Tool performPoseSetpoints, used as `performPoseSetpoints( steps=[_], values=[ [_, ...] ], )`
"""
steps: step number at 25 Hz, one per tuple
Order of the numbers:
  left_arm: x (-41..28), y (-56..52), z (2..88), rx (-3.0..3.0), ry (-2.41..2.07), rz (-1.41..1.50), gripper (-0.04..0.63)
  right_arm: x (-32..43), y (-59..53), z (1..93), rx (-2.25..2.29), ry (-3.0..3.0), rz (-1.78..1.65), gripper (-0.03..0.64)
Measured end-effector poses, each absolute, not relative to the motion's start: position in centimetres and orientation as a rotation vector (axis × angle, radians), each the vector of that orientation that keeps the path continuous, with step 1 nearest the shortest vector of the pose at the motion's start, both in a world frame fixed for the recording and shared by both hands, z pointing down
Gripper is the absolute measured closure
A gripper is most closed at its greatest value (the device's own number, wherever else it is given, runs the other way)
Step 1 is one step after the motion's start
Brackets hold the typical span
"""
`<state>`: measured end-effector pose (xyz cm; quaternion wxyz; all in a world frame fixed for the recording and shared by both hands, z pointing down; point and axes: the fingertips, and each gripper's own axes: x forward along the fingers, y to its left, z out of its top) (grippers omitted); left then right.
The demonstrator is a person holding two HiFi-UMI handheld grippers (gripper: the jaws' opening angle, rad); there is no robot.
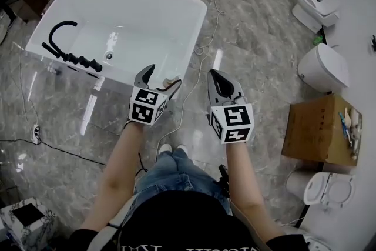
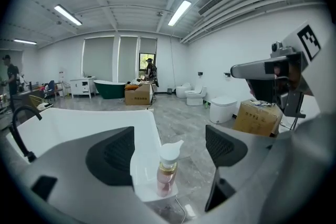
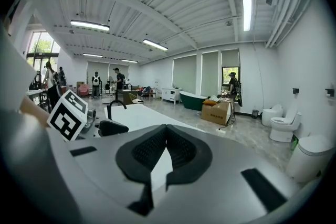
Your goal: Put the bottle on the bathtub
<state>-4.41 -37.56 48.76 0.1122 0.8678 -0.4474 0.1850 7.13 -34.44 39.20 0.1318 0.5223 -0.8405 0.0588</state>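
– Showroom floor, grey marble. Head view first: what's where?
– White bathtub (image 1: 197, 9) at 11 o'clock, black faucet (image 1: 63, 47) at its left end. Toilets (image 1: 322, 67) at 2 to 3 o'clock, cardboard box (image 1: 317, 126) at 3. Left gripper (image 1: 163, 77) is over the tub's near corner. Right gripper (image 1: 214, 74) is just beside it, over bare floor.
– Left gripper view, jaws?
– Wide apart, holding nothing. Pump bottle (image 2: 168, 171) stands upright between them at 6 o'clock, on the flat corner of the tub rim and clear of both pads. Pinkish liquid, white pump head.
– Why that corner?
– My guess: it's the flattest bit of rim nearest the person, so the bottle stands on its own.
– Right gripper view?
– Jaws pressed together, nothing between them. Tub and faucet are at 10 o'clock behind them. It looks idle, kept aside so it won't knock the bottle.
– Task status?
– Reads as done: bottle on the bathtub, nothing gripping it. Risk is a pad clipping it on pull-back, since it stands close to the rim edge.
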Motion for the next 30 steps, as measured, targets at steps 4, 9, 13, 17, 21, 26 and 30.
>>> performPoseSetpoints(
  steps=[4,9,13,17,21,26,30],
  values=[
    [-4.7,-37.1,46.3,2.584,-1.328,0.513,0.17,7.6,-33.9,38.2,1.543,-2.441,0.171,0.601],
    [-5.5,-36.9,42.4,2.625,-1.383,0.394,0.17,8.3,-33.8,35.9,1.627,-2.491,0.198,0.601],
    [-6.5,-36.9,39.4,2.653,-1.438,0.314,0.17,8.2,-34.0,33.9,1.634,-2.517,0.135,0.601],
    [-7.9,-37.2,36.6,2.663,-1.511,0.243,0.17,7.2,-33.9,31.8,1.574,-2.577,0.054,0.601],
    [-8.8,-36.7,34.2,2.687,-1.596,0.188,0.176,6.8,-33.3,29.6,1.584,-2.627,-0.007,0.601],
    [-9.5,-36.5,32.0,2.713,-1.654,0.15,0.198,6.3,-33.1,26.9,1.582,-2.667,-0.101,0.601],
    [-10.0,-36.2,29.4,2.739,-1.717,0.097,0.24,5.5,-32.6,25.1,1.521,-2.693,-0.2,0.601]
  ],
)
